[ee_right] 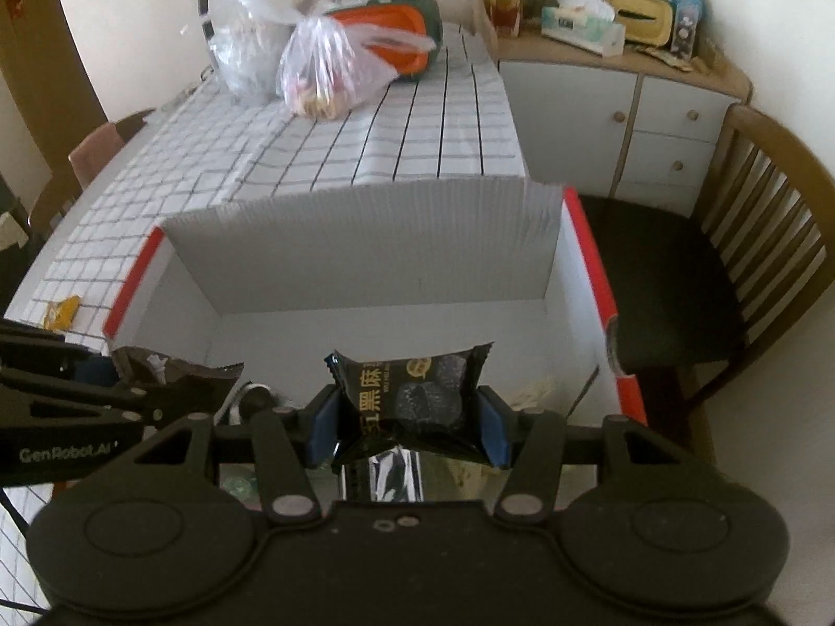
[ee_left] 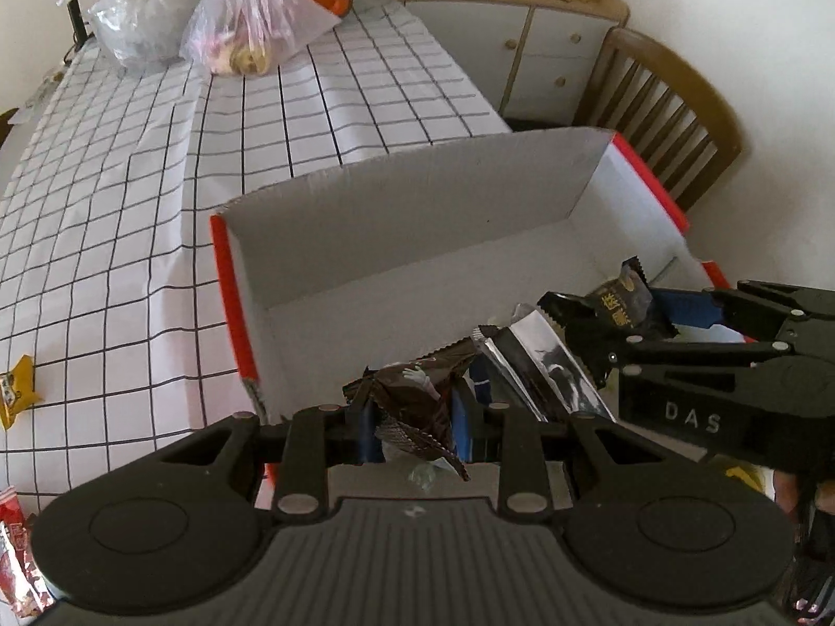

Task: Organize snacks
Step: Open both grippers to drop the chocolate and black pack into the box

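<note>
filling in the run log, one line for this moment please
left gripper: shut on brown packet | right gripper: shut on black packet | both over box

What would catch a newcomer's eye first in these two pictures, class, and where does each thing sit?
First, the red-edged white cardboard box open on the checked tablecloth. Over it, the right gripper pinches a black snack packet, and the left gripper holds a dark brown wrapper. At the table's far end sit knotted plastic bags.
</note>
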### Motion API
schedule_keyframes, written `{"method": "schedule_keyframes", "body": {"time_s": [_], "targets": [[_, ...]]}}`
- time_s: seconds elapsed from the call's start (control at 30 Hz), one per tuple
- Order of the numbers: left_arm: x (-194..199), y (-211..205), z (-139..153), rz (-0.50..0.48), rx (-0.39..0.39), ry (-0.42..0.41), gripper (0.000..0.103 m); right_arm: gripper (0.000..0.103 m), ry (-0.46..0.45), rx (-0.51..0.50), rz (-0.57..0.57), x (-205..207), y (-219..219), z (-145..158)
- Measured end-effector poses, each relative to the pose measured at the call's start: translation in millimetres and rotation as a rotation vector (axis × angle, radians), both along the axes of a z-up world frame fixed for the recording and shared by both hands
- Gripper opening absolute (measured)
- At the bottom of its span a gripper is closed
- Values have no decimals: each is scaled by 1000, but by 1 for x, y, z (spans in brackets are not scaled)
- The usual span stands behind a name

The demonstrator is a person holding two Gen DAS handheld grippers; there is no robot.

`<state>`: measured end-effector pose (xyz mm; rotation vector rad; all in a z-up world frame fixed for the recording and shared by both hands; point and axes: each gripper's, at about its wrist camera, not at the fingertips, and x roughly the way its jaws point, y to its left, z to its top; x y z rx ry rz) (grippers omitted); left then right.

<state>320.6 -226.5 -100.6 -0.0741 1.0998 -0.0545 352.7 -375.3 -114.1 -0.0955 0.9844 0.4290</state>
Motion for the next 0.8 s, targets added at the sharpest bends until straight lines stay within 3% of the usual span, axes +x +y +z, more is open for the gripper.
{"method": "schedule_keyframes", "body": {"time_s": [0.27,0.57,0.7,0.8], "targets": [[15,-3,-19,17,10,49,28,55,30,-20,17,5,0,-11],[17,-5,-22,17,9,55,31,61,37,-12,21,2,-2,-13],[14,-5,-18,27,2,37,52,64,30,0,17,-2,-4,-10],[10,-2,-15,32,-14,31,54,67,20,12,17,-6,-7,-5]]}}
